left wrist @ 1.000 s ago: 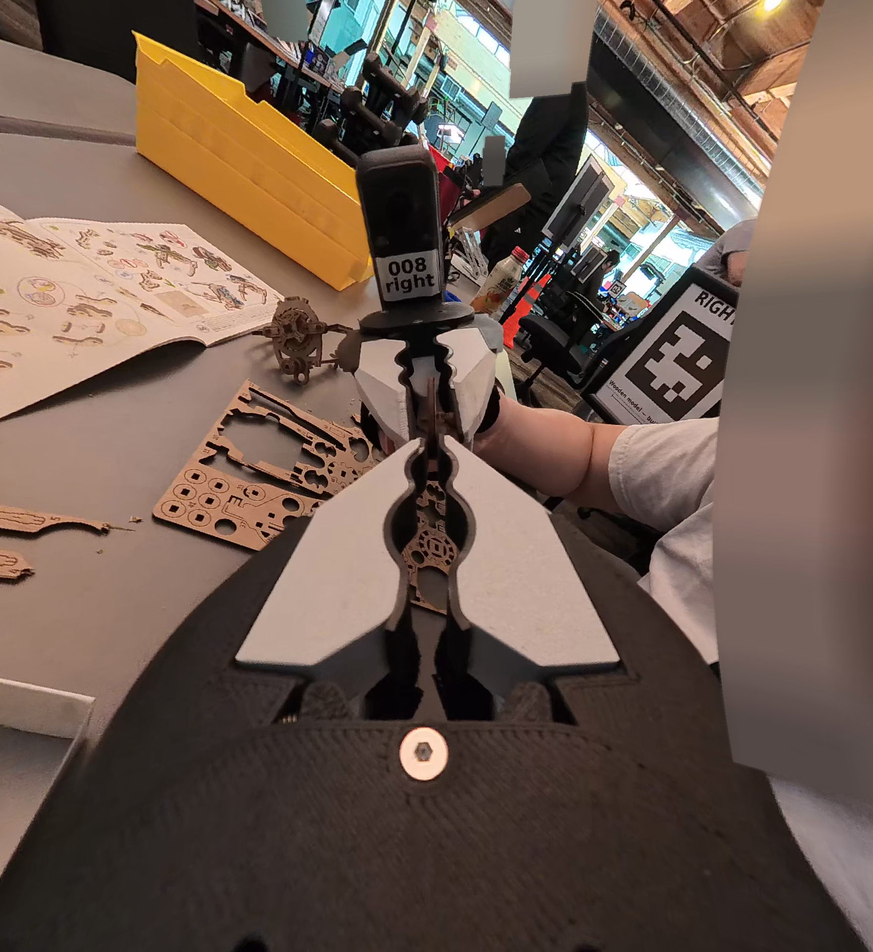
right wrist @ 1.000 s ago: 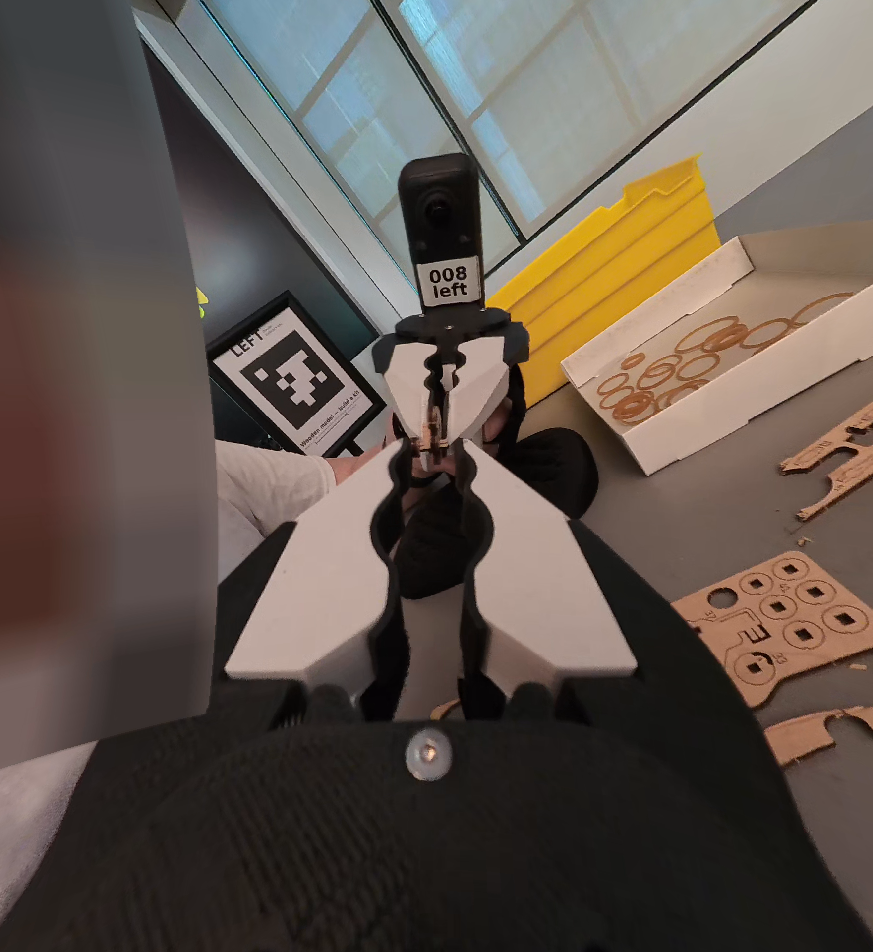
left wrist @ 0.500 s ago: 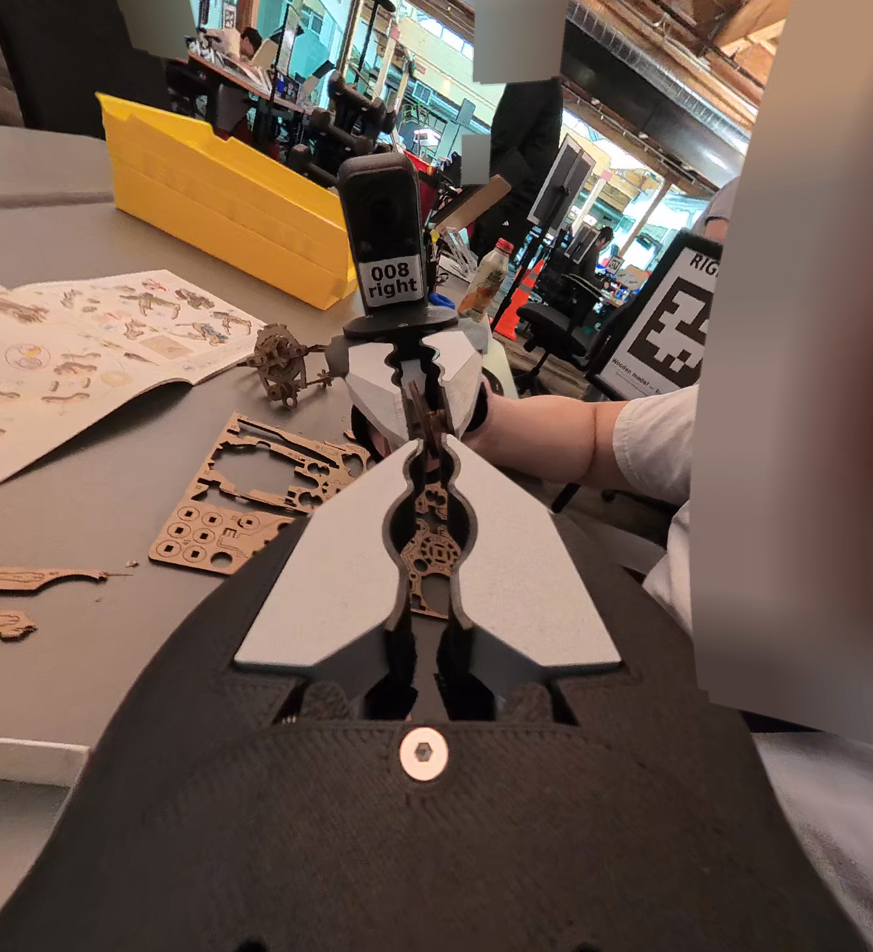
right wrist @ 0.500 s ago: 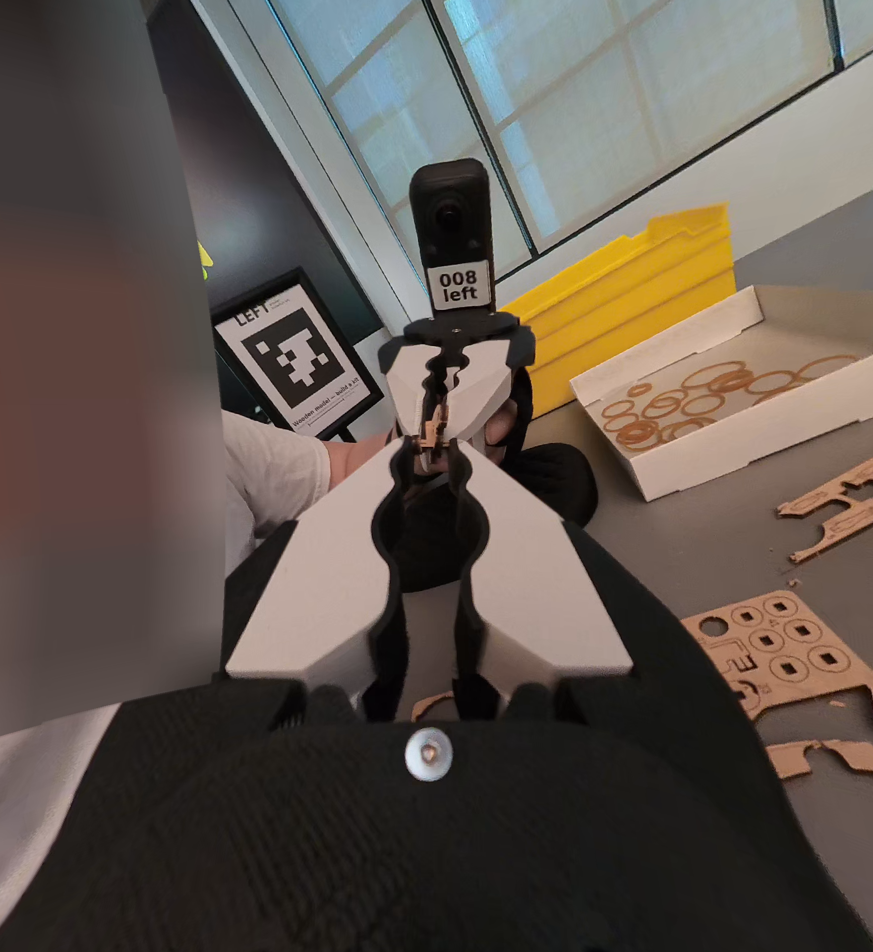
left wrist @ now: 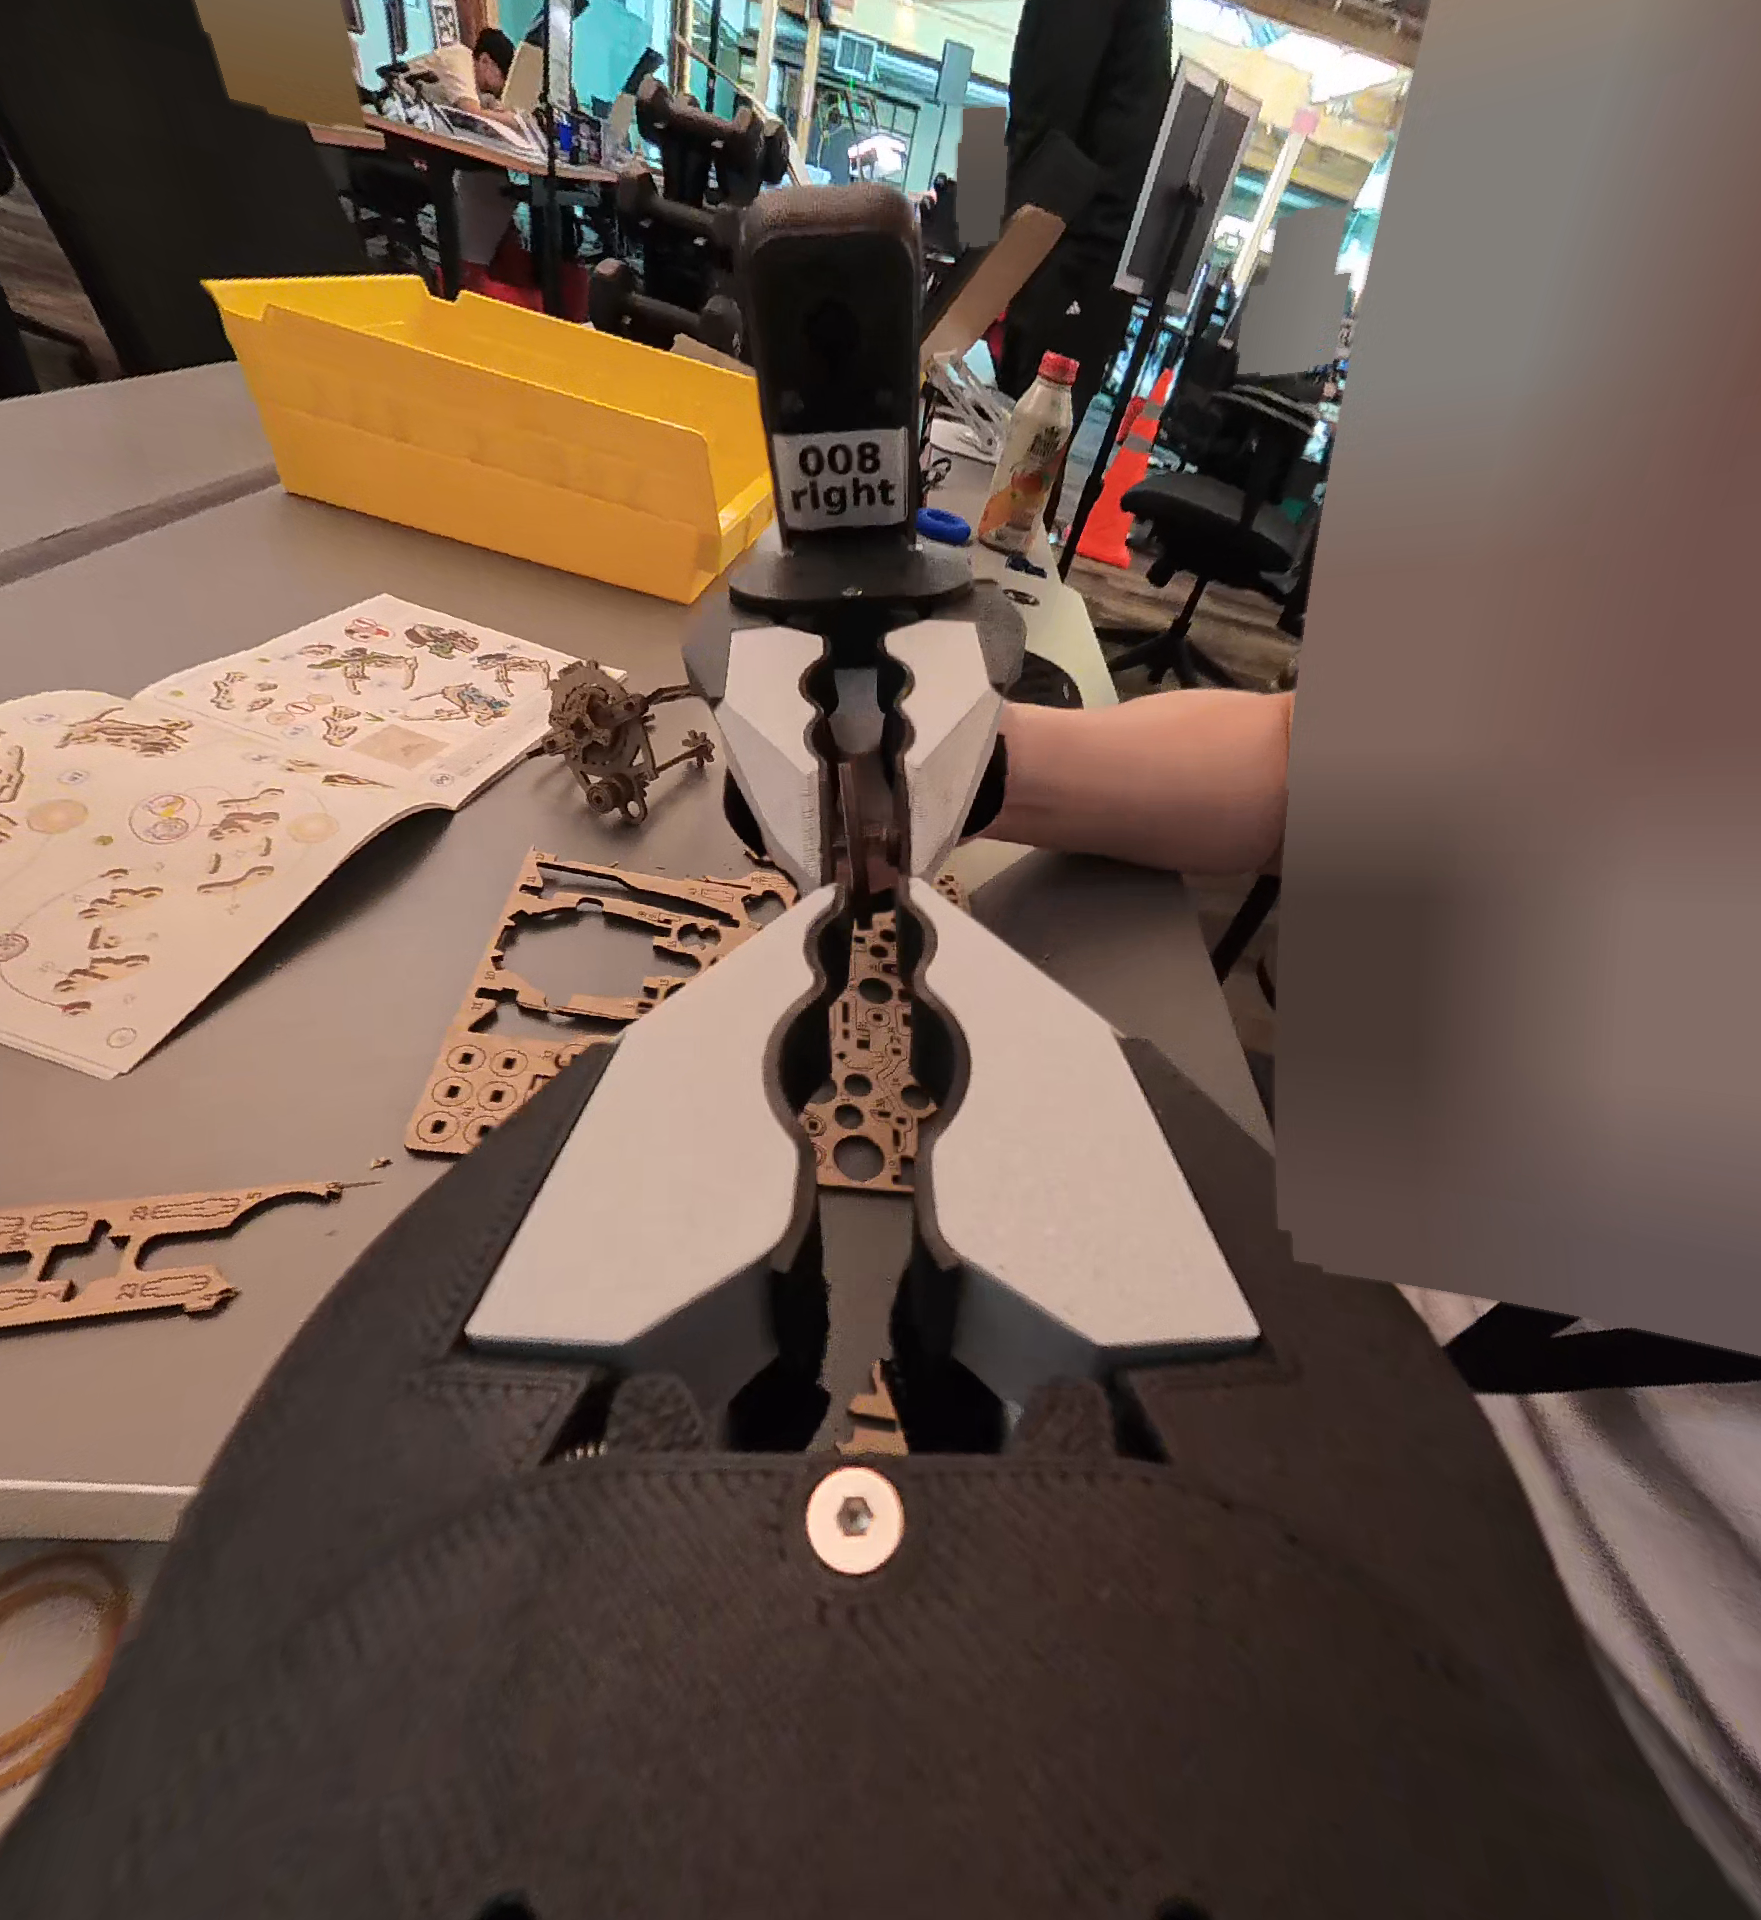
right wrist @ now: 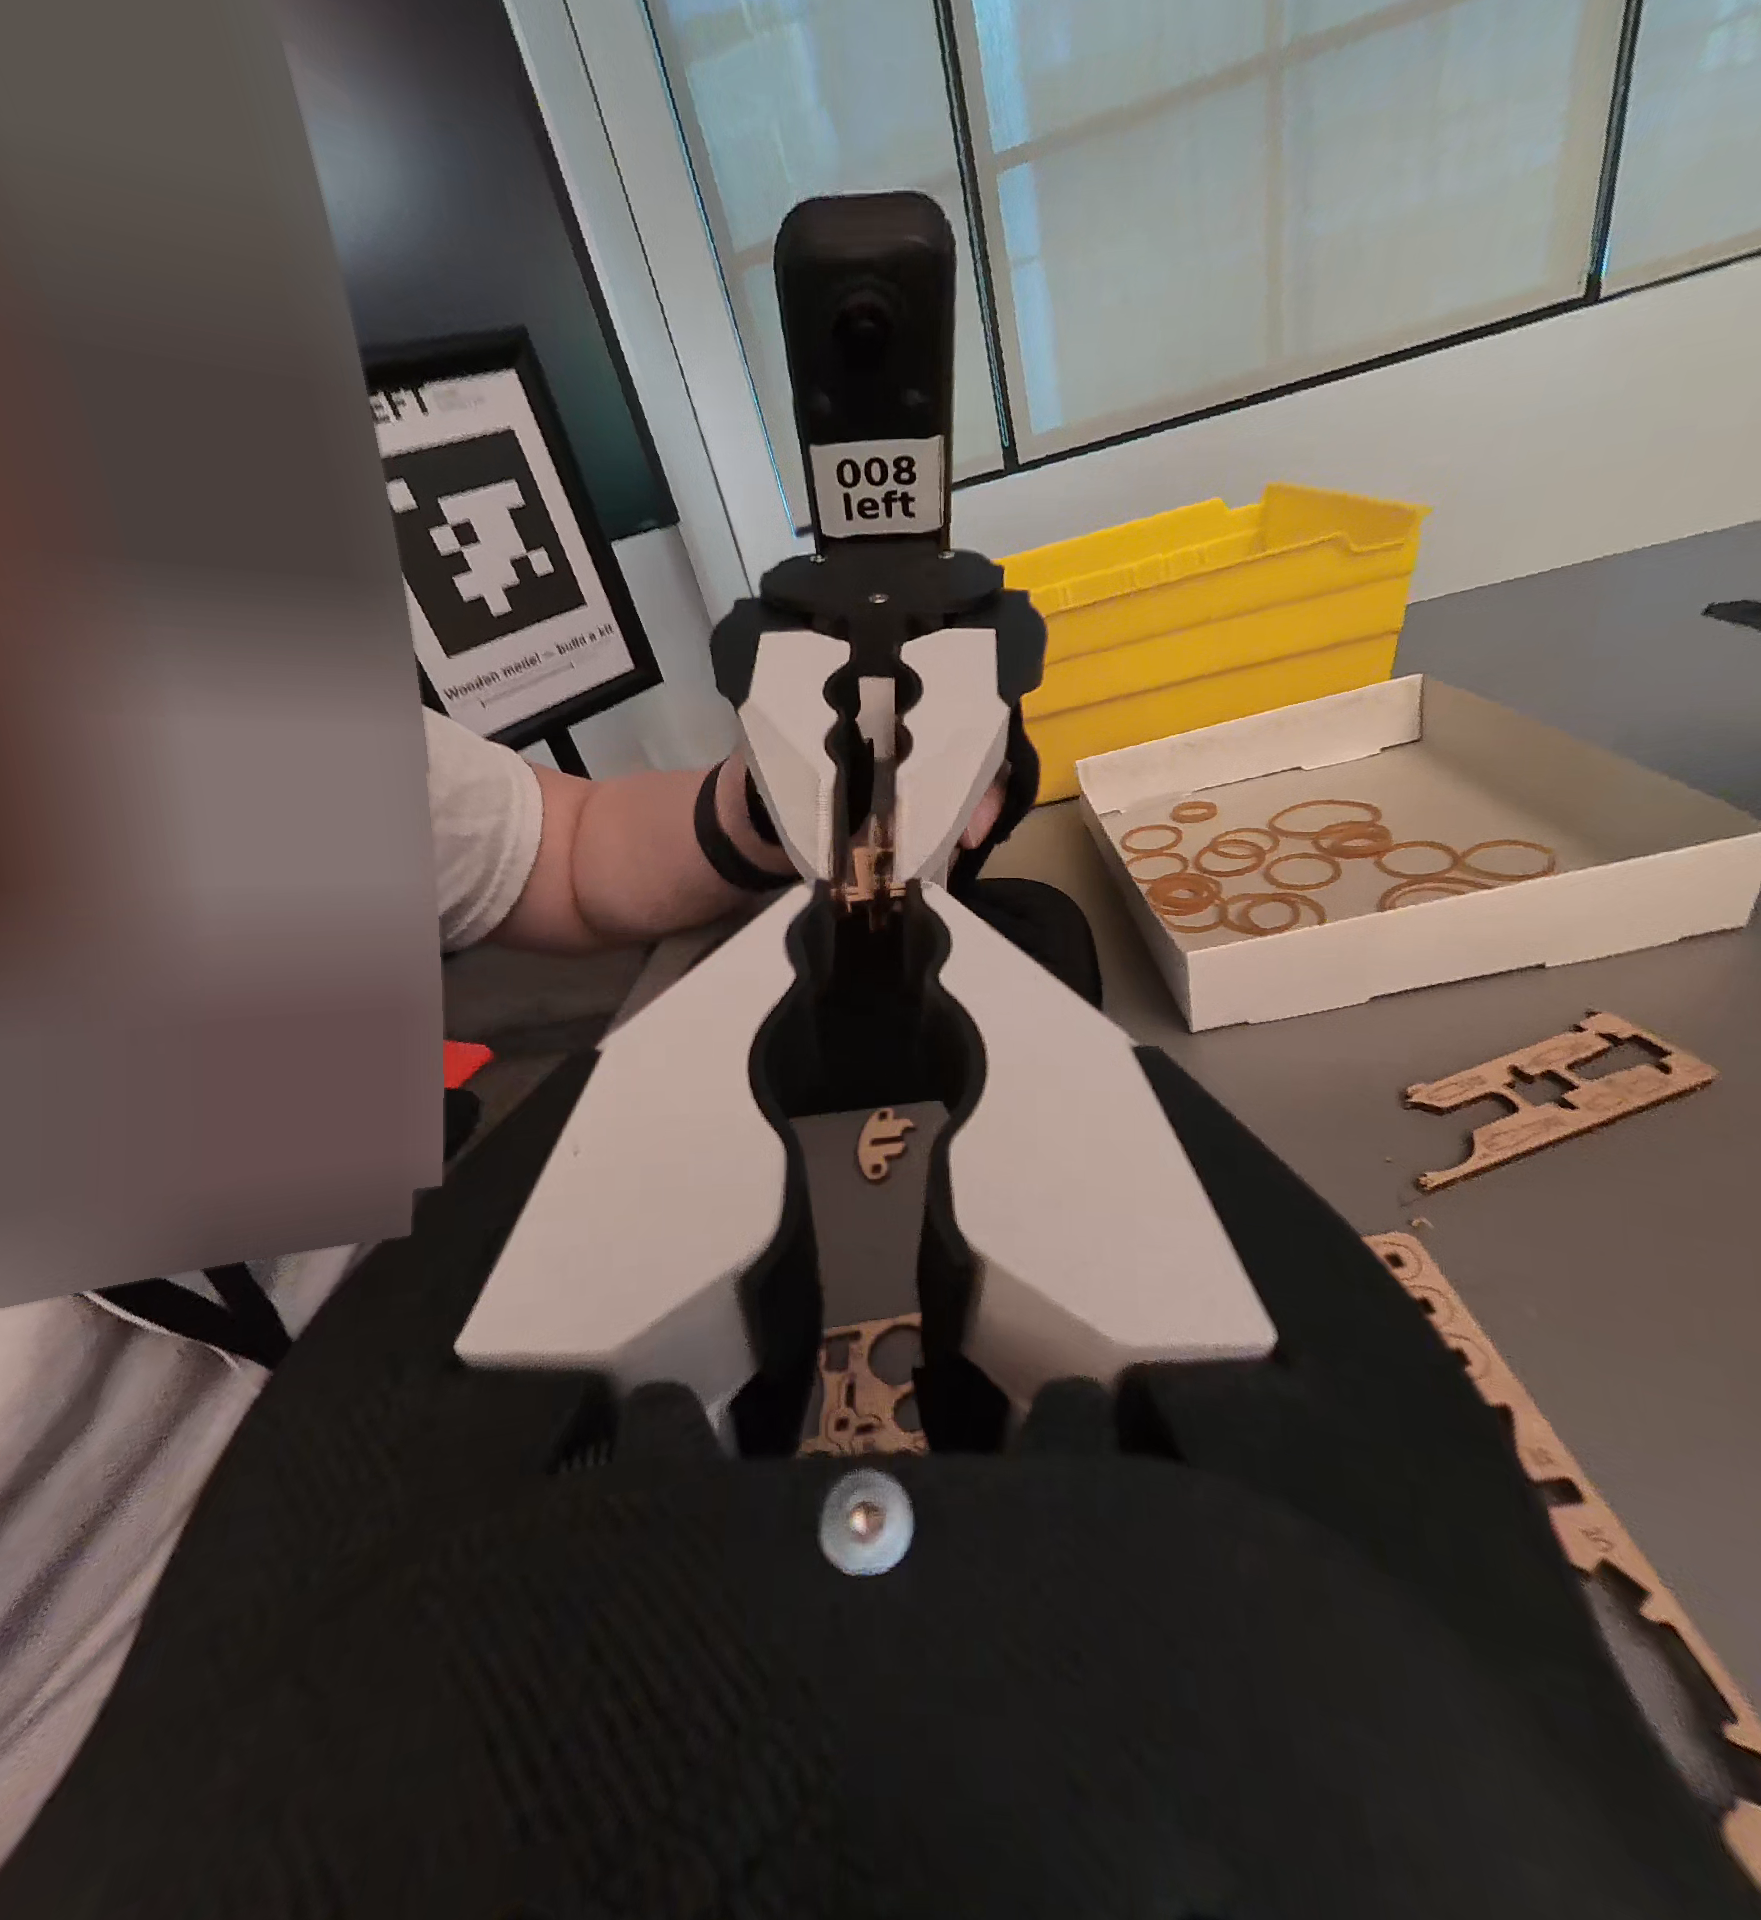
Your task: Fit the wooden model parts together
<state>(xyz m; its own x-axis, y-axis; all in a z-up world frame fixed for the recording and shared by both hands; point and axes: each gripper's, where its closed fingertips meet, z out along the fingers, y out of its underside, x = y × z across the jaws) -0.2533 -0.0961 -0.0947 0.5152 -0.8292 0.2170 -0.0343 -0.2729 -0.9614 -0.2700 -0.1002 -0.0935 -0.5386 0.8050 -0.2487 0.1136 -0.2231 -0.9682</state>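
My left gripper (left wrist: 860,896) and my right gripper (right wrist: 860,896) face each other tip to tip above the grey table (left wrist: 232,1122). Both are shut. A small wooden part (right wrist: 862,871) sits pinched where the two sets of fingertips meet; in the left wrist view it (left wrist: 860,826) shows as a dark sliver between the right gripper's fingers (left wrist: 943,769). I cannot tell whether it is one piece or two joined pieces. A half-built wooden model (left wrist: 611,743) stands on the table behind, to the left of the right gripper.
An open instruction booklet (left wrist: 180,810), punched wooden sheets (left wrist: 595,966) (right wrist: 1562,1091) and a wooden frame strip (left wrist: 65,1257) lie on the table. A small loose wooden piece (right wrist: 884,1143) lies under my right gripper. A white box (right wrist: 1271,982) holds rubber bands. A yellow bin (left wrist: 502,457) stands behind. My left and right fingertips are right by each other. The half-built wooden model (left wrist: 611,743) is about 20 cm from both grippers' fingertips.
Both grippers have stayed shut and tip to tip on the small part while swinging together to a more level pose. The loose wooden piece on the table has come into the right wrist view.
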